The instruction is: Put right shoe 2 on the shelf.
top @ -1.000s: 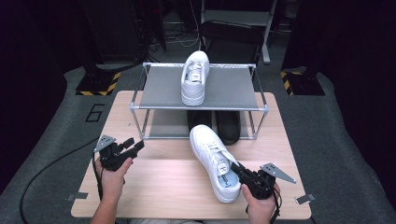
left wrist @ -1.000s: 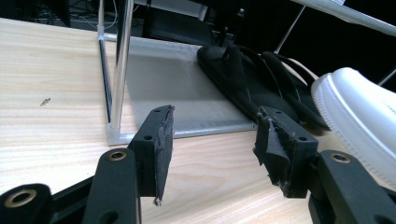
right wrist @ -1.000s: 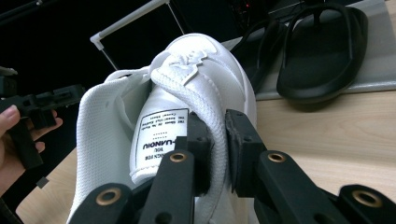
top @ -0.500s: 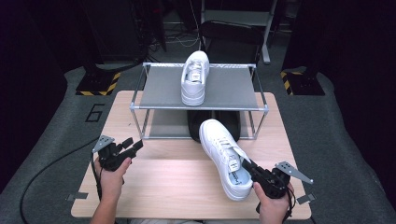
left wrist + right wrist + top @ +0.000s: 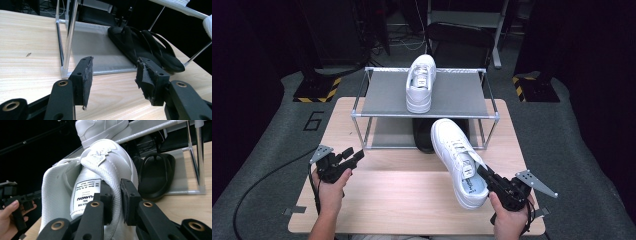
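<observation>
White shoe [image 5: 459, 162] clamped at its collar by right gripper [image 5: 492, 182], lifted off tabletop [image 5: 402, 200]; 1 shoe already on rack [image 5: 377, 95]; placement remains; left gripper [image 5: 349, 157] jaws apart, empty.

We note the high view looks forward and down from above the person's side onto the pale wooden table [image 5: 412, 200], taking in the whole two-tier metal shoe rack [image 5: 457, 95]. The left gripper view sits low and close over the tabletop, facing the rack's lower shelf [image 5: 100, 53] and the black rubber flip-flops [image 5: 147, 47]. The right gripper view looks slightly upward, very near the white lace-up sneaker [image 5: 110, 157]; both gripper views share the flip-flops.
</observation>
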The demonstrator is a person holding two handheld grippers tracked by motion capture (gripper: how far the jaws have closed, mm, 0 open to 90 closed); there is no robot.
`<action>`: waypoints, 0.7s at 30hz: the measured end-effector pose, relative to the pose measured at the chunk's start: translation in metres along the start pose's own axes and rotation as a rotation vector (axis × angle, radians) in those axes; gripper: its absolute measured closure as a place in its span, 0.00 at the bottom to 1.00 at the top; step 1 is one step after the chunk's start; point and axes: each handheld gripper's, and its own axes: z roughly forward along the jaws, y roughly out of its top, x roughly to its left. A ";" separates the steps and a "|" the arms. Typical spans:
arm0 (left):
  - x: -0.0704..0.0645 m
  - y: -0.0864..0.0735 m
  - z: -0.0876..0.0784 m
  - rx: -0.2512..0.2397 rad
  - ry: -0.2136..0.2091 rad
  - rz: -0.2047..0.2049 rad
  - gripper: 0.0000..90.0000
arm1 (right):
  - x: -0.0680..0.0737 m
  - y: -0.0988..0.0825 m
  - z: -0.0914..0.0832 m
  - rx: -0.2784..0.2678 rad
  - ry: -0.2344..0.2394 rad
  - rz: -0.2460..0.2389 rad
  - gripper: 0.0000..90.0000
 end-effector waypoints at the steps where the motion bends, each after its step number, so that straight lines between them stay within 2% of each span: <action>1: 0.000 0.000 0.000 -0.002 0.000 0.001 0.52 | 0.001 0.000 0.000 -0.004 0.003 0.005 0.89; 21: 0.002 0.000 -0.002 -0.012 0.008 -0.007 0.52 | 0.003 0.027 -0.001 -0.060 0.002 -0.016 0.89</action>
